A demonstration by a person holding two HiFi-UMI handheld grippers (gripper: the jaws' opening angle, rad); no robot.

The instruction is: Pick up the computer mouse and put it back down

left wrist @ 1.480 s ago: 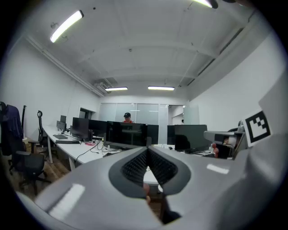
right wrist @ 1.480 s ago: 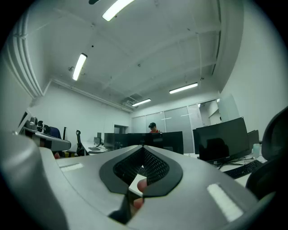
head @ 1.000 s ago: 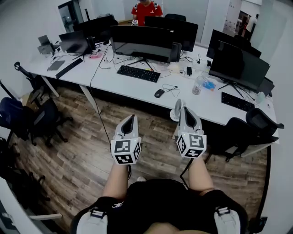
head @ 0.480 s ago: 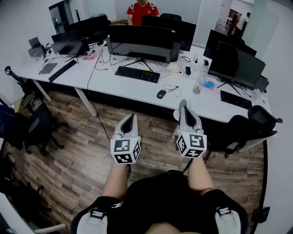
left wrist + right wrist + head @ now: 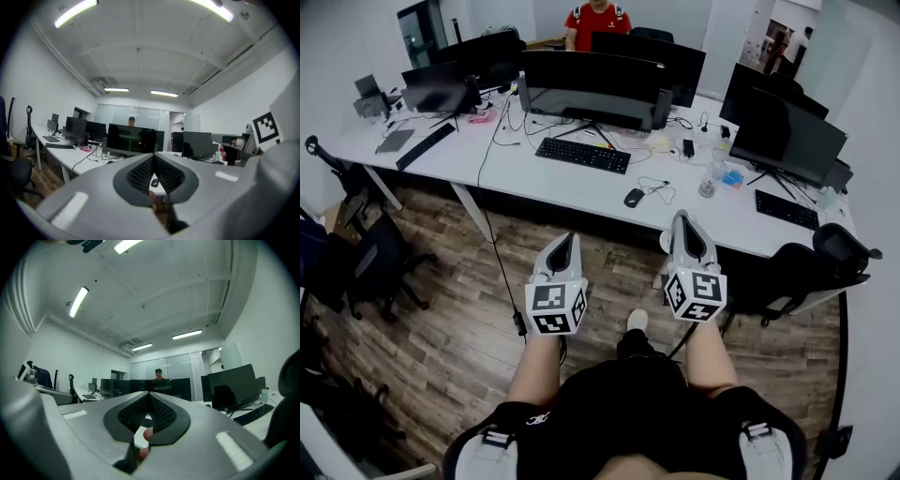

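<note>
The dark computer mouse [image 5: 633, 197] lies on the white desk [image 5: 581, 192], near its front edge, with a thin cable curled beside it. In the left gripper view the mouse [image 5: 154, 183] shows small and far off through the gap behind the tips. Both grippers hang over the wooden floor, short of the desk and apart from the mouse. My left gripper [image 5: 566, 240] points at the desk, shut and empty. My right gripper [image 5: 682, 218], below and right of the mouse, is shut and empty too. Each gripper view shows its own tips [image 5: 153, 155] [image 5: 149, 393] meeting.
A black keyboard [image 5: 581, 153] and wide monitors [image 5: 591, 80] stand behind the mouse; a water bottle [image 5: 709, 178] is to its right. Office chairs [image 5: 366, 253] [image 5: 830, 258] flank me. A black cable [image 5: 492, 253] hangs from the desk. A person in red [image 5: 602, 17] sits beyond.
The desk has shifted slightly in view as I move. A foot now shows on the floor between the grippers. Both grippers stay shut and hold their places.
</note>
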